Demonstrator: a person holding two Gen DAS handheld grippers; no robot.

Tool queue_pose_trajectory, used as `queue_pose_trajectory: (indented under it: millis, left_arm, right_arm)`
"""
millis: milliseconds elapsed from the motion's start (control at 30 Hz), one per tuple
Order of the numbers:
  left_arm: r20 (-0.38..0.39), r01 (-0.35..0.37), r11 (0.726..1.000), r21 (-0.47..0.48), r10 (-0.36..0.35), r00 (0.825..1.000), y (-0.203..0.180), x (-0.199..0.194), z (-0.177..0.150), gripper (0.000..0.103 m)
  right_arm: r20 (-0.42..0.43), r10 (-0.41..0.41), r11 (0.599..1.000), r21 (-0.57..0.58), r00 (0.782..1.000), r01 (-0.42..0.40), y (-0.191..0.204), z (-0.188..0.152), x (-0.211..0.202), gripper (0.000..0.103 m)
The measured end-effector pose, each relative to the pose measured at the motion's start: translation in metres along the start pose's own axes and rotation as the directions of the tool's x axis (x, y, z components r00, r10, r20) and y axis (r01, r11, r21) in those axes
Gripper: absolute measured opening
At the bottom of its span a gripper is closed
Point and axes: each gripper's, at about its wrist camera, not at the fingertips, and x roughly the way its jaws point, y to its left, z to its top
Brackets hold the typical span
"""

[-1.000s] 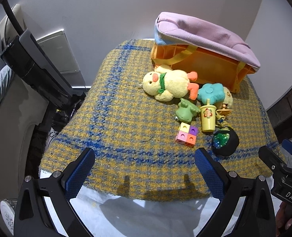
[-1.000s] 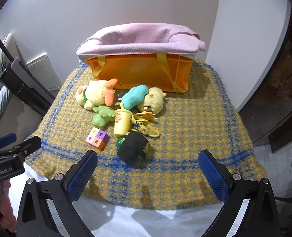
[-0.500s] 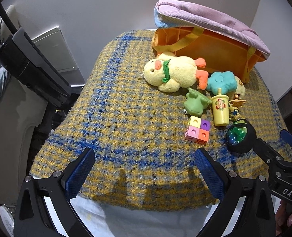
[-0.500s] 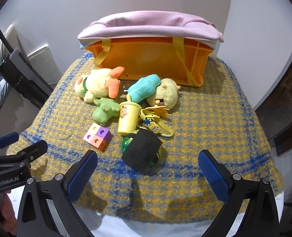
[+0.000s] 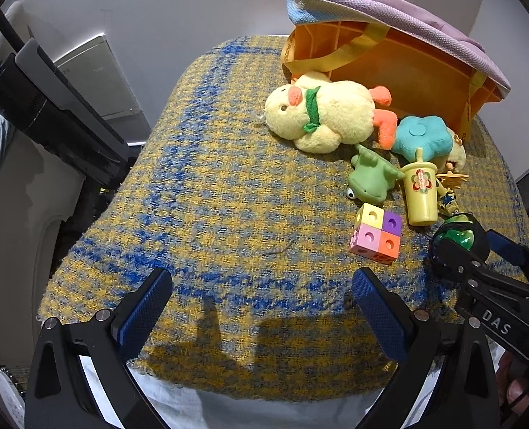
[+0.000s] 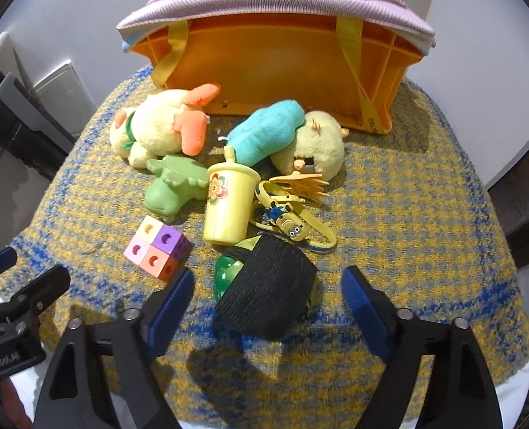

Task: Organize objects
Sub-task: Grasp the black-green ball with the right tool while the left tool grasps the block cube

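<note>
Lying near the tablecloth's [image 6: 425, 214] front edge, the black-wrapped green toy [image 6: 268, 293] sits between the spread right gripper's [image 6: 268, 293] fingers; the left gripper [image 5: 260, 307] hovers spread.

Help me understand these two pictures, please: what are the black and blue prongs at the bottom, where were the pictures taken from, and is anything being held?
No robot is here: a person holds a hand-held two-finger gripper in each hand, with a wide-angle camera on each looking along its fingers. The prongs are those fingers.

One picture comes from the left gripper, the other from the right gripper. Both are open and hold nothing. Each also appears at the edge of the other's picture.

On the yellow and blue checked cloth lie toys: a plush duck, a teal flower plush, a green frog, a yellow cup, a coloured cube, a yellow keychain and a green ball in a black band. Behind them stands an orange basket with a pink cover.

The right gripper's fingers sit on either side of the ball, apparently not touching it.
</note>
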Motion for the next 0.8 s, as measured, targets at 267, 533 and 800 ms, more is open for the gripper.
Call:
queue_pose_trajectory:
  millis: [267,533,800]
  left_arm:
    - [-0.005,0.003,1.0,0.023,-0.003,1.0,-0.017,0.004,0.002,0.103]
    - [0.009,0.05,0.996,0.077,-0.05,0.999,-0.052,0.017,0.004,0.097]
    - [-0.011,0.08,0.991,0.106,-0.079,0.997,-0.076,0.037,0.007,0.079]
  right_arm:
    - [0.015,0.035,0.999,0.028,0.999,-0.035,-0.011,-0.004,-0.002,0.061]
    - [0.059,-0.013,0.996,0.083,0.998,0.008,-0.037,-0.007,-0.02,0.061]
    - [0.059,-0.043,0.99,0.135,0.997,0.034,-0.057,-0.011,-0.023,0.061]
